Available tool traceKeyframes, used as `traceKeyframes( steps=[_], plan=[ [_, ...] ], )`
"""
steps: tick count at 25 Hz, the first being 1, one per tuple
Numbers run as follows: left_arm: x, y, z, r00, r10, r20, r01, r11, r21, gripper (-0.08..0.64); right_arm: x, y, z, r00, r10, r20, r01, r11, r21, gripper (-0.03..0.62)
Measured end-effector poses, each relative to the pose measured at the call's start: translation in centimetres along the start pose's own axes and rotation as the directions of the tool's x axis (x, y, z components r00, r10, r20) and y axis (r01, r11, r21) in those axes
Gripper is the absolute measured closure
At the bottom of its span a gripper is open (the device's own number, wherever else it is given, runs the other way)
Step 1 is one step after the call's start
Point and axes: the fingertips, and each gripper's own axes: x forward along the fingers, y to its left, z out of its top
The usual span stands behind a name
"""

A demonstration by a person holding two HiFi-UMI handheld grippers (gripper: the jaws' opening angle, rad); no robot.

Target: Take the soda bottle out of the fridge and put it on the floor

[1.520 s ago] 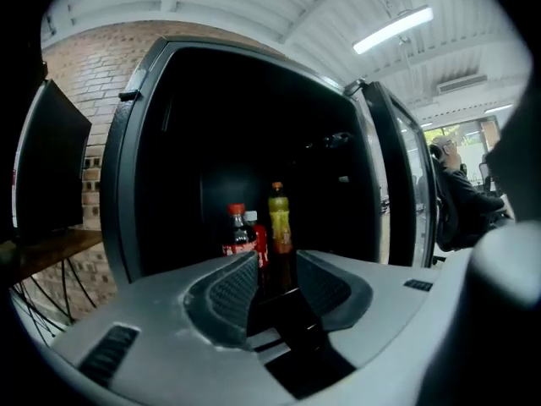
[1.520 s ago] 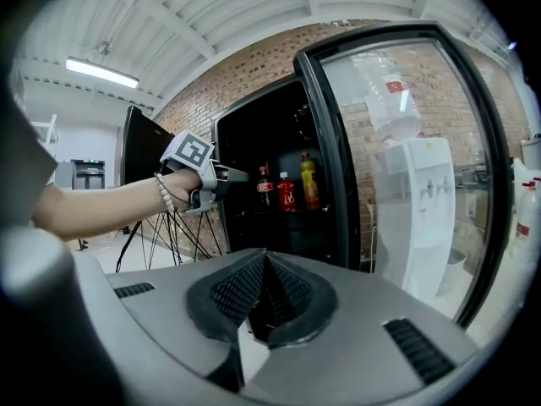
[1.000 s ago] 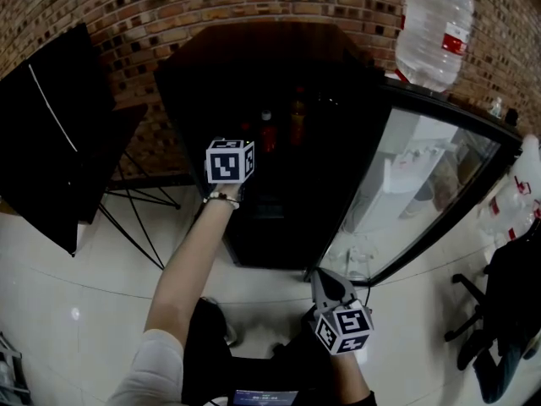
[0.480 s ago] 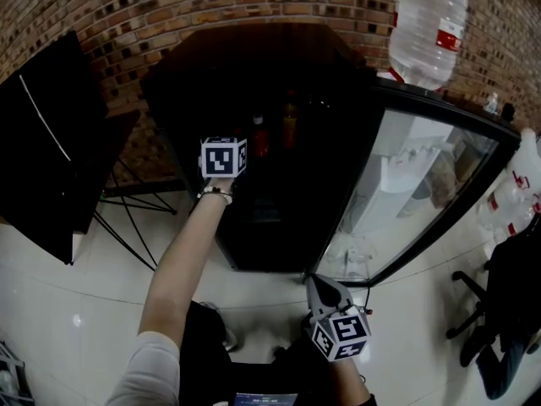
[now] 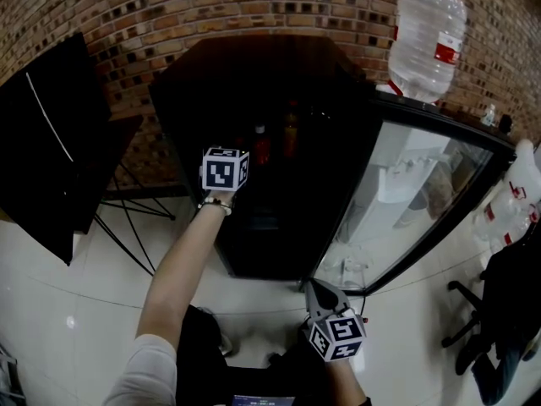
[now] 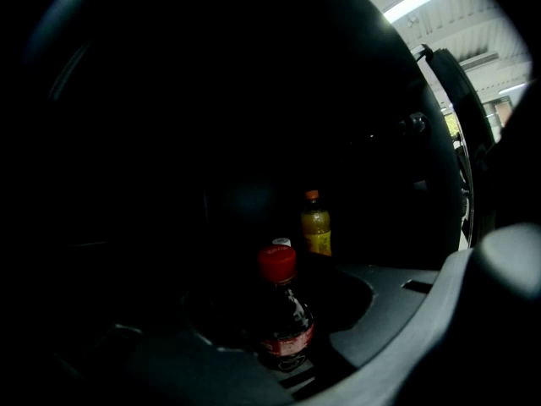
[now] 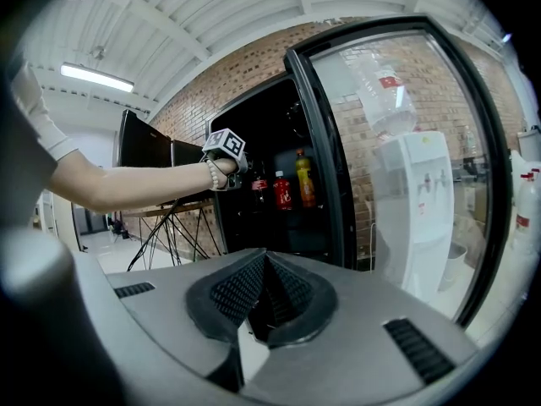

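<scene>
In the left gripper view a dark soda bottle (image 6: 283, 315) with a red cap and red label stands on a shelf inside the unlit fridge. My left gripper (image 6: 283, 304) has the bottle between its jaws, and they are closing round it; I see no pad pressing on it. From the head view only this gripper's marker cube (image 5: 224, 169) shows at the fridge opening, next to the bottle (image 5: 260, 146). My right gripper (image 7: 265, 265) is shut with nothing in it, held low in front of the fridge (image 5: 324, 294).
An orange drink bottle (image 6: 315, 224) stands behind the soda, a red one (image 7: 281, 191) beside it. The glass fridge door (image 5: 423, 184) hangs open to the right. A water jug (image 5: 427, 36) is on top. A black panel on a stand (image 5: 51, 142) is at left. White tiled floor (image 5: 84, 286) lies below.
My left arm stays reached into the fridge and the cube has shifted only slightly. The right gripper hangs in about the same place.
</scene>
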Motion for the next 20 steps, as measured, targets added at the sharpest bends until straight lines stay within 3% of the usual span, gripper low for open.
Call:
traceKeyframes(
  steps=[5, 10, 14, 20],
  plan=[
    [-5.0, -1.8, 1.3, 0.997, -0.063, 0.034, 0.062, 0.998, 0.004, 0.413, -0.2, -0.3, 0.3, 1.0, -0.014, 0.008, 0.014, 1.0, -0.005, 0.577],
    [-10.0, -3.8, -0.4, 0.993, -0.105, 0.047, 0.105, 0.994, 0.002, 0.413, 0.1, -0.3, 0.5, 1.0, -0.016, 0.017, 0.016, 1.0, 0.001, 0.577],
    [-13.2, -5.0, -4.7, 0.993, -0.115, 0.018, 0.115, 0.993, -0.01, 0.413, 0.0, 0.1, 0.3, 1.0, -0.01, 0.011, 0.01, 1.0, -0.006, 0.577],
    [-15.6, -6.6, -13.7, 0.987, -0.14, -0.08, 0.131, 0.986, -0.106, 0.413, 0.0, 0.9, -0.2, 1.0, -0.002, -0.007, 0.001, 1.0, -0.031, 0.577]
  ],
)
